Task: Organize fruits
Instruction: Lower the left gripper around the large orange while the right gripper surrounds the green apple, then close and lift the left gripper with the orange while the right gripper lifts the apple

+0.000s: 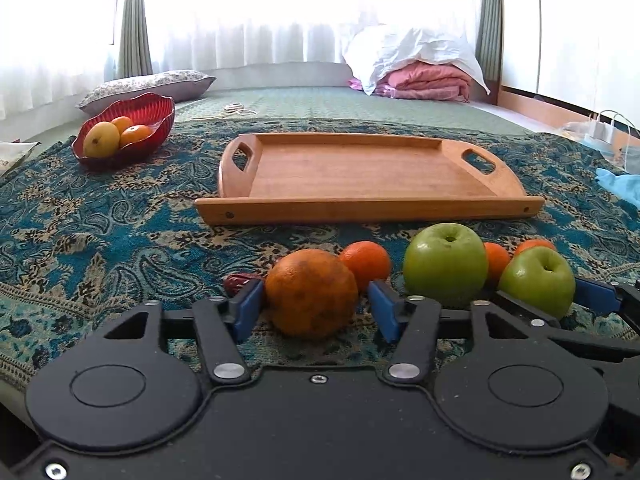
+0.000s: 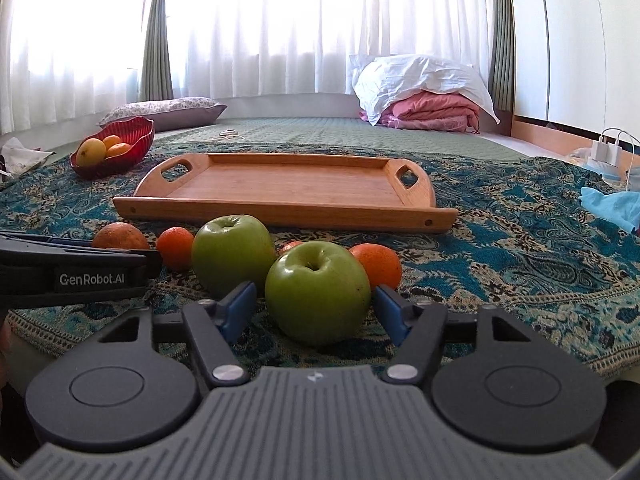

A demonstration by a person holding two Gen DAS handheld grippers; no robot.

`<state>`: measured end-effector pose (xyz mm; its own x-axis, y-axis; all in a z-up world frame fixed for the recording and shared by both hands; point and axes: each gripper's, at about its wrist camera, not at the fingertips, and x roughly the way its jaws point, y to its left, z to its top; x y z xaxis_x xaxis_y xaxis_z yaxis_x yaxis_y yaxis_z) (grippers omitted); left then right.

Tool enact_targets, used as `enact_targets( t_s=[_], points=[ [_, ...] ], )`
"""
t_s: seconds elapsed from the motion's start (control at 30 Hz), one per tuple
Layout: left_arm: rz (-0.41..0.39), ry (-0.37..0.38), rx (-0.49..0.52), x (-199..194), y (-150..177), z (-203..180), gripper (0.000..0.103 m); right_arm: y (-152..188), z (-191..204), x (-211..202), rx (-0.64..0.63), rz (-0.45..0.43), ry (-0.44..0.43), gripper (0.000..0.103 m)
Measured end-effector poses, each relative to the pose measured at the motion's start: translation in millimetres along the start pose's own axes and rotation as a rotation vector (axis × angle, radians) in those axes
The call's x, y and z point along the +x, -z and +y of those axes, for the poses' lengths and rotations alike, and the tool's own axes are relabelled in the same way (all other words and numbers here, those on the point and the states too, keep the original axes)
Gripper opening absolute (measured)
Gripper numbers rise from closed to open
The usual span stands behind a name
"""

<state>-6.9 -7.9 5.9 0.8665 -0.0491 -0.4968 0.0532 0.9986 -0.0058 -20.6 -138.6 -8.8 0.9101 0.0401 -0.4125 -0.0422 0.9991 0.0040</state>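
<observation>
Fruits loose on the patterned cloth at lower centre, before the bare wooden tray: large orange between the spread left hand-held gripper, green apple between the spread right hand-held gripper; pick-up step, probably closing next, then lifting trayward.

A small tangerine peeks out between the two apples, mostly hidden; a dark reddish thing sits half-covered behind the left gripper's finger
</observation>
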Motion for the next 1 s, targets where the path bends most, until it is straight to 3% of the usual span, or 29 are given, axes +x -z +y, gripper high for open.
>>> enact_targets(
  t_s=[0.2,0.53,1.0],
  points=[
    [0.031,0.016,-0.029,6.3,3.8,4.9,0.054,-0.2,1.3,2.8,0.007,0.001,0.005,0.070],
    [0.019,0.020,-0.041,11.9,7.0,6.1,0.054,2.3,0.9,9.8,0.024,0.014,0.009,0.065],
    [-0.071,-0.009,-0.020,-1.5,7.9,1.9,0.048,11.8,-3.6,1.3,0.074,-0.044,0.000,0.060]
  ],
)
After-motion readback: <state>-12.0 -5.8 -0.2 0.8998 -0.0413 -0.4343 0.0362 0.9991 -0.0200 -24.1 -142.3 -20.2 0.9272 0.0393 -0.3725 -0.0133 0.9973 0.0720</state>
